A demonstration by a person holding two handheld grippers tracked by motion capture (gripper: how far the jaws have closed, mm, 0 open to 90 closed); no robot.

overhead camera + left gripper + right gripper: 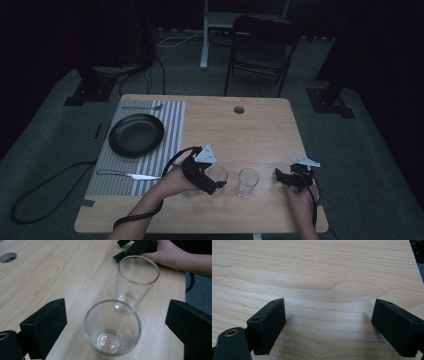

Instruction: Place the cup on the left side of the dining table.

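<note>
High view: a person is sitting at the near edge of a wooden desk (260, 130), holding a gripper in each hand.
Left gripper (216, 184): it is hovering close to the near edge, left of centre, its jaws standing wide apart on either side of the short glass (112, 327) and touching neither side of it.
Short glass: it is standing upright and empty on the desk, between the left jaws in the left gripper view.
Tall glass (247, 182): it is standing upright and empty just right of the short glass, near the near edge.
Right gripper (280, 178): it is resting low near the desk's near right corner, jaws spread wide over bare wood in the right gripper view, gripping nothing.
Right hand (170, 253): it is lying on the desk beyond the tall glass in the left gripper view.
Striped placemat (172, 125): it is lying along the left edge.
Black plate (136, 135): it is sitting on the placemat.
Knife (129, 175): it is lying on the placemat's near end.
Fork (142, 107): it is lying on the placemat's far end.
</note>
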